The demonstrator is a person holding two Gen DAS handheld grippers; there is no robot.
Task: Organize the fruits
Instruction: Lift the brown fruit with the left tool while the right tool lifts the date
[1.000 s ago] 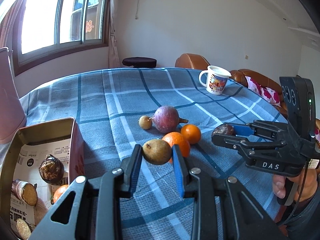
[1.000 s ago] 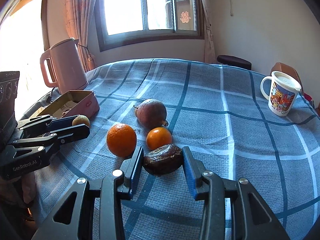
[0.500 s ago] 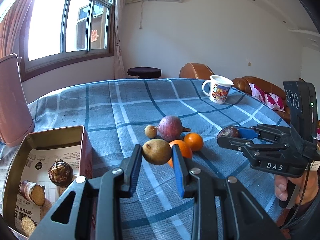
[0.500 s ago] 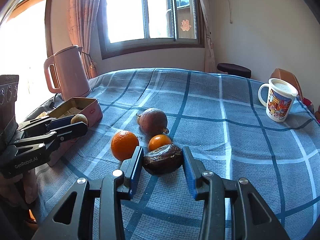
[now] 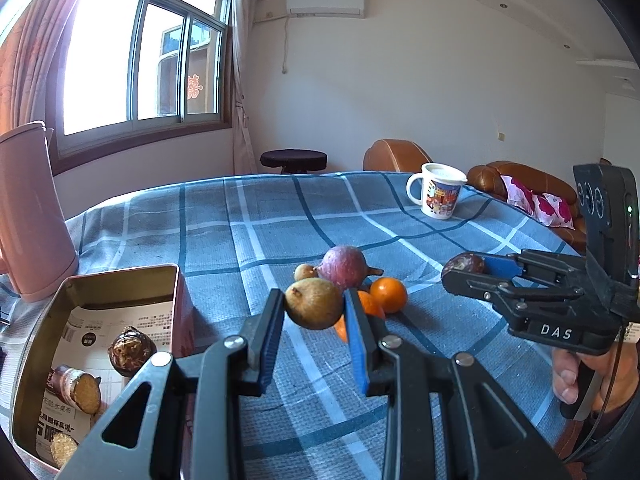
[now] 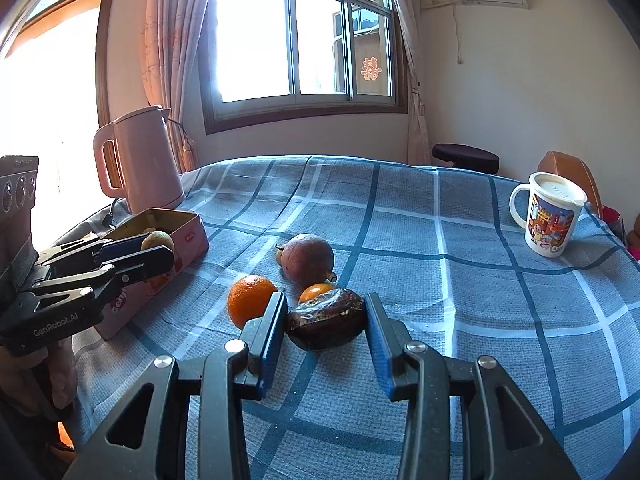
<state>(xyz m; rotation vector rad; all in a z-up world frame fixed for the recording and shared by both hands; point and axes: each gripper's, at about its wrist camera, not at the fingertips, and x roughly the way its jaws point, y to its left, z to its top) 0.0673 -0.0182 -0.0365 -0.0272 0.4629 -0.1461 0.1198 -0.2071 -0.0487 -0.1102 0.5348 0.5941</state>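
With my left fingers (image 5: 314,312) clamped on a brown fruit (image 5: 314,307) and my right fingers (image 6: 326,322) on a dark wrinkled fruit (image 6: 327,323), I judged both needed carrying to the tin (image 5: 120,276) at the bench's left edge

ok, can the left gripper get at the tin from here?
Probably yes. The left gripper, shut on a small brown fruit, sits just right of the open tin, lid off, nothing between them. Free floor remains beside the items inside.

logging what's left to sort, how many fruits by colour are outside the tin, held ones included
orange: 2
purple-red: 1
tan-brown: 2, one in the left gripper, one small on the cloth
dark wrinkled brown: 1, in the right gripper
total: 6
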